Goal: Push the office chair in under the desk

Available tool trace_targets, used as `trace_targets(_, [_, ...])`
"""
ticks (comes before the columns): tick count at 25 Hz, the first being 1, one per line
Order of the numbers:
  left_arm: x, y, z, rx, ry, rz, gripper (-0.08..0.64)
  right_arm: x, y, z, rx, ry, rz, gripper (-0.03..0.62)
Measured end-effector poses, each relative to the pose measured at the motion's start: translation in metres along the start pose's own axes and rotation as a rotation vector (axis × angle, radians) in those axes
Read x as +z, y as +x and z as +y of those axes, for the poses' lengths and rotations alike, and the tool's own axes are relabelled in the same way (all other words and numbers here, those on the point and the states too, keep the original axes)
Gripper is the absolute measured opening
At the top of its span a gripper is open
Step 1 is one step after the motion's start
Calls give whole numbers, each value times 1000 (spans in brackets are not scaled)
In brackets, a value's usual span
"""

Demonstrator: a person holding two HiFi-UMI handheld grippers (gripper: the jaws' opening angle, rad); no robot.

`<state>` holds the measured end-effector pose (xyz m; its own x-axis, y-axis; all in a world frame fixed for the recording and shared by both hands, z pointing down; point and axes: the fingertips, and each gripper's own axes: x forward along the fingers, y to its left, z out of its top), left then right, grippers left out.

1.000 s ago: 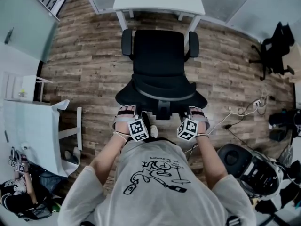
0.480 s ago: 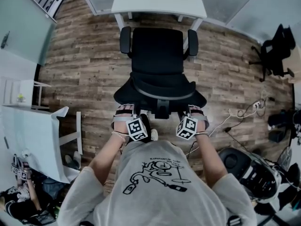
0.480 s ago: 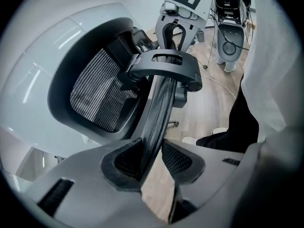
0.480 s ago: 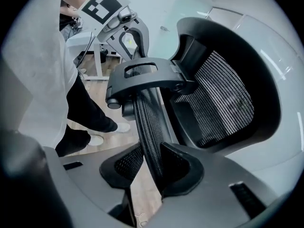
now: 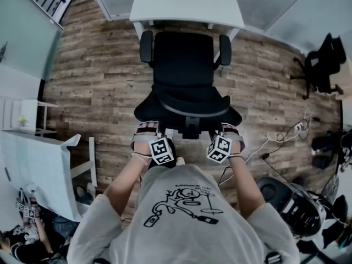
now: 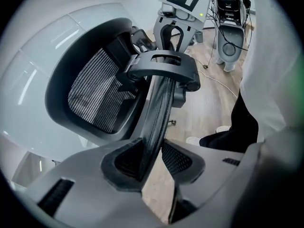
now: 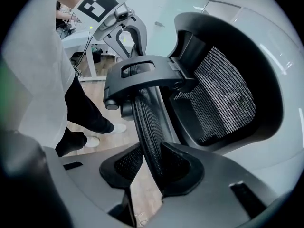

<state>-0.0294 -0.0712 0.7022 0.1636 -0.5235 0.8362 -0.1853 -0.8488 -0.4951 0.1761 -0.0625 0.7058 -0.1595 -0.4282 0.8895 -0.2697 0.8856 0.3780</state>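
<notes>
A black office chair stands on the wood floor and faces a white desk, with its armrests close to the desk's front edge. I stand behind its mesh backrest. My left gripper is shut on the left part of the backrest's top rim, and my right gripper on the right part. In the left gripper view the dark rim runs between the pads of the left gripper. The right gripper view shows the mesh rim caught in the right gripper.
A second black chair stands at the right. Cables lie on the floor right of me, and a grey machine sits at the lower right. A white table is at my left, with a person crouched at the lower left corner.
The chair has rolled a little toward the desk, so the gap between them is smaller. Both grippers stay on the backrest rim.
</notes>
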Motion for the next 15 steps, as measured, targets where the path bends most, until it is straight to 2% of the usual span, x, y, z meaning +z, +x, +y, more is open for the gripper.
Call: trace_targets(15, [-3, 45, 69, -19, 56, -23, 124, 22, 40, -69, 16, 55, 44, 141])
